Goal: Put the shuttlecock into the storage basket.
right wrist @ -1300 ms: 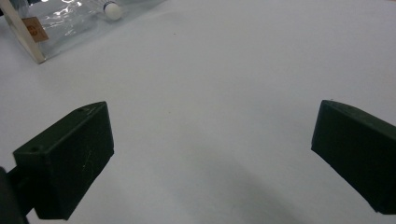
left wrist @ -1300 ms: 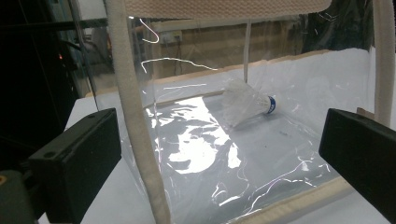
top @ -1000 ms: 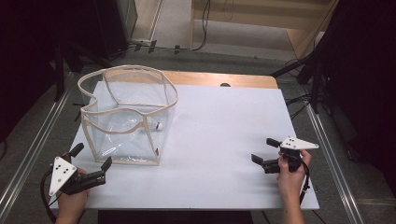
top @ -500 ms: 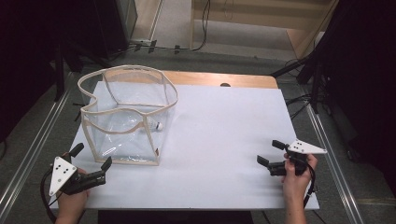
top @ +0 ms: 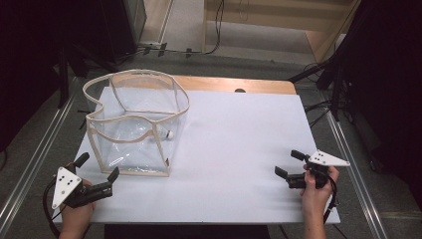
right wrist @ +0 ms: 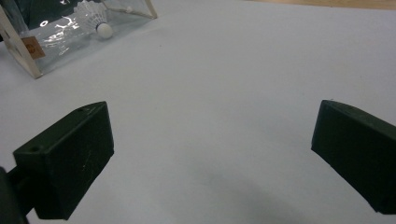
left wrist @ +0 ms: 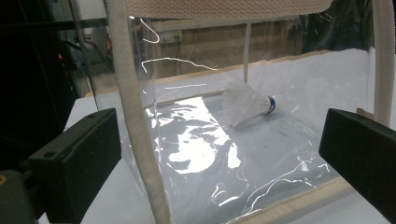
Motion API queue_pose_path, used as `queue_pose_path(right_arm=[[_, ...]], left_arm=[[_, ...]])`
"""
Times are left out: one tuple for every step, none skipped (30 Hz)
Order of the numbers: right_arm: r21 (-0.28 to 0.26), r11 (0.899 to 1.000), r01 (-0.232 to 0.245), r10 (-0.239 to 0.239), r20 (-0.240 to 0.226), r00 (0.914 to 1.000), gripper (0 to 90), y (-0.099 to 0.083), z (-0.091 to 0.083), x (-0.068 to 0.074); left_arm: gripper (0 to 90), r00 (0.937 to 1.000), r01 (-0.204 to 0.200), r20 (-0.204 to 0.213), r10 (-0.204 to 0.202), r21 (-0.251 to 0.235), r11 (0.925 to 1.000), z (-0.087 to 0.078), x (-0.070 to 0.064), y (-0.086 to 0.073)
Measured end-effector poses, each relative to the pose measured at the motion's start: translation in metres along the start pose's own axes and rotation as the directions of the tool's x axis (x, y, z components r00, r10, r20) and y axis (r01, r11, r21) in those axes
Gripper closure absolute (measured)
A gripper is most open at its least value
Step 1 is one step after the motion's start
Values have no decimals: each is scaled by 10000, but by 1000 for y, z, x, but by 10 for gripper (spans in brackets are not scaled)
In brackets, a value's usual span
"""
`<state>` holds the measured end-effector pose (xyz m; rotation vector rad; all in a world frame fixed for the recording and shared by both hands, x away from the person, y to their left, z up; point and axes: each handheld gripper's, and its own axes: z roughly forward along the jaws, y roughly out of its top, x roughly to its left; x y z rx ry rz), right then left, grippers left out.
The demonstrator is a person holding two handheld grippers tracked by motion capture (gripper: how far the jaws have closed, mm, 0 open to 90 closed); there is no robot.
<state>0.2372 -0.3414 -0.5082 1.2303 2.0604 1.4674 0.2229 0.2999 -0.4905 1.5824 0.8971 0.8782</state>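
On the table, high view: the clear bag [top: 137, 124] stands open at the left, a shuttlecock [top: 162, 133] lying inside; left hand-held gripper [top: 97, 172] spread just before its near corner; right hand-held gripper [top: 288, 164] spread, well apart.
Left gripper view: jaws wide, straddling the bag's corner seam [left wrist: 140, 135]; I'd close on that trim, not the slippery film.
Right gripper view: jaws wide over bare table [right wrist: 224, 93].
Change since earlier: right hand-held gripper has drawn back toward the near edge; left unmoved.

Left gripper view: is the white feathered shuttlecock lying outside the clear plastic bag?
No, the white feathered shuttlecock lies inside the clear plastic bag, on its floor.
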Motion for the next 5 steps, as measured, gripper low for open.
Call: queue_pose_path(right_arm=[[-6, 10000, 10, -10, 17, 10000, 0, 0, 0, 0], [-15, 10000, 5, -5, 49, 10000, 0, 0, 0, 0], [-17, 10000, 11, -11, 52, 10000, 0, 0, -1, 0], [-19, 10000, 9, -9, 51, 10000, 0, 0, -1, 0], [-26, 10000, 4, -4, 51, 10000, 0, 0, -1, 0]], left_arm=[[0, 10000, 2, 2, -2, -1, 10000, 0, 0, 0], [0, 10000, 3, 4, -3, 1, 10000, 0, 0, 0], [0, 10000, 1, 4, -1, 1, 10000, 0, 0, 0], [0, 10000, -6, 11, 6, -2, 10000, 0, 0, 0], [0, 10000, -8, 19, 8, 5, 10000, 0, 0, 0]])
